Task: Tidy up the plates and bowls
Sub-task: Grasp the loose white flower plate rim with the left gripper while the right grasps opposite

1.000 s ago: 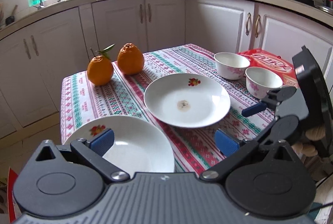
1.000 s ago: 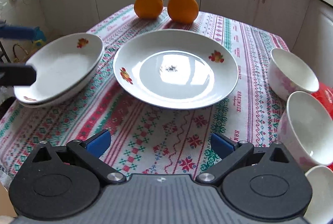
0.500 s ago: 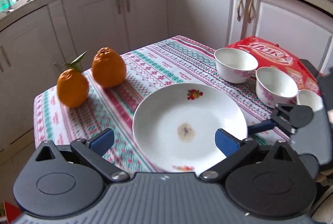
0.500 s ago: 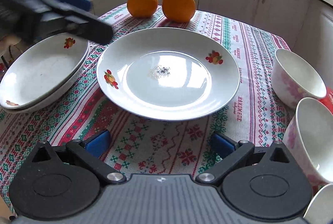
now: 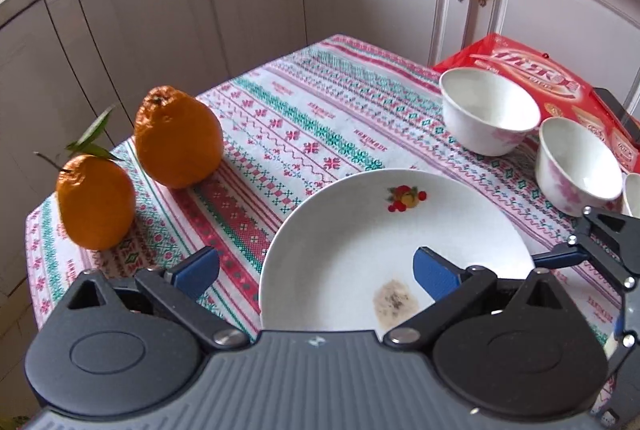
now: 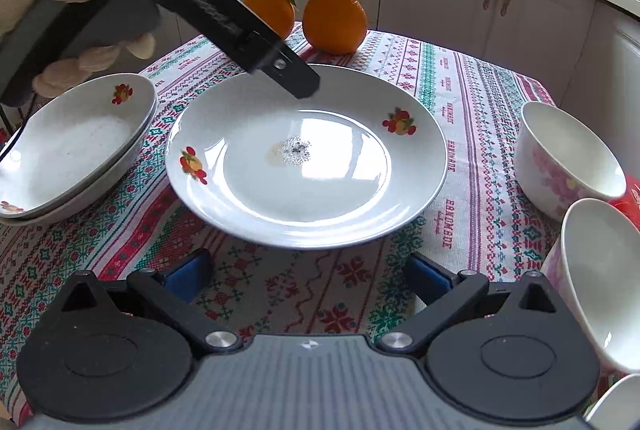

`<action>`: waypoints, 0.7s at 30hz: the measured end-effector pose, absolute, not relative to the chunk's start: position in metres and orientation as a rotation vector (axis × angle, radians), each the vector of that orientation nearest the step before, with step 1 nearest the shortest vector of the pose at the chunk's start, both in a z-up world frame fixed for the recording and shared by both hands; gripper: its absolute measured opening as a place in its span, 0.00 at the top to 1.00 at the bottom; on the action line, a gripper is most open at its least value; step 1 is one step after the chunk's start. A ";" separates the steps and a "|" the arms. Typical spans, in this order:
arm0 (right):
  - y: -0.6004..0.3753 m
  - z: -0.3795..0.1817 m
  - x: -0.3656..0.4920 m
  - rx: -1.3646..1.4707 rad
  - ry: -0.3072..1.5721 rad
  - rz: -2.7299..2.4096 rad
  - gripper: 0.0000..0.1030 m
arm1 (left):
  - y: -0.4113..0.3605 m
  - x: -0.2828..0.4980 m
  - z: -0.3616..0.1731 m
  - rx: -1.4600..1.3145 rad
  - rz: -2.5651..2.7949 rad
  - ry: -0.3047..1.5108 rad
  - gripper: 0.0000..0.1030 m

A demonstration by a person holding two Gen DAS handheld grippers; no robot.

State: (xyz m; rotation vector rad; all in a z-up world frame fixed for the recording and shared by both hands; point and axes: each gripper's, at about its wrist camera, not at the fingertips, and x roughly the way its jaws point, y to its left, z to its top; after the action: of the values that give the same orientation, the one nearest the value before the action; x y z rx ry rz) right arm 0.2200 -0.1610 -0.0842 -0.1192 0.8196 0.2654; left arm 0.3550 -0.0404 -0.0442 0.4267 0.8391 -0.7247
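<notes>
White kitchen cabinets (image 5: 256,10) are curving around a table under a red-and-green patterned tablecloth (image 6: 472,134). The large white fruit-printed plate (image 6: 308,166) is sitting mid-table, bare cloth ringing it; two stacked white plates (image 6: 72,150) are lying near the left edge, white floral bowls (image 6: 568,158) right. The left gripper (image 5: 316,270) is hovering spread wide across its rim, empty; the right gripper (image 6: 308,274) is gaping too, short of it.

Plate (image 6: 306,166) between stacked plates (image 6: 72,150) and bowls (image 6: 568,158)
</notes>
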 end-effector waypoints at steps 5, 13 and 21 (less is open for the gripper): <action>-0.163 -0.084 0.222 -0.117 0.808 0.269 0.00 | -0.052 0.369 -0.058 0.433 -0.758 0.907 0.04; -0.161 -0.081 0.223 -0.129 0.778 0.289 0.01 | -0.066 0.388 -0.068 0.460 -0.822 0.997 0.09; -0.165 -0.081 0.226 -0.112 0.771 0.298 0.08 | -0.071 0.405 -0.073 0.465 -0.852 1.084 0.20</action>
State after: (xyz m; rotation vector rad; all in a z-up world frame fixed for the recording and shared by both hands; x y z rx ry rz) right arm 0.2260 -0.1653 -0.0815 -0.1118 0.7711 0.2976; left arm 0.4050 -0.0711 -0.0733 0.4651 1.0839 -0.8520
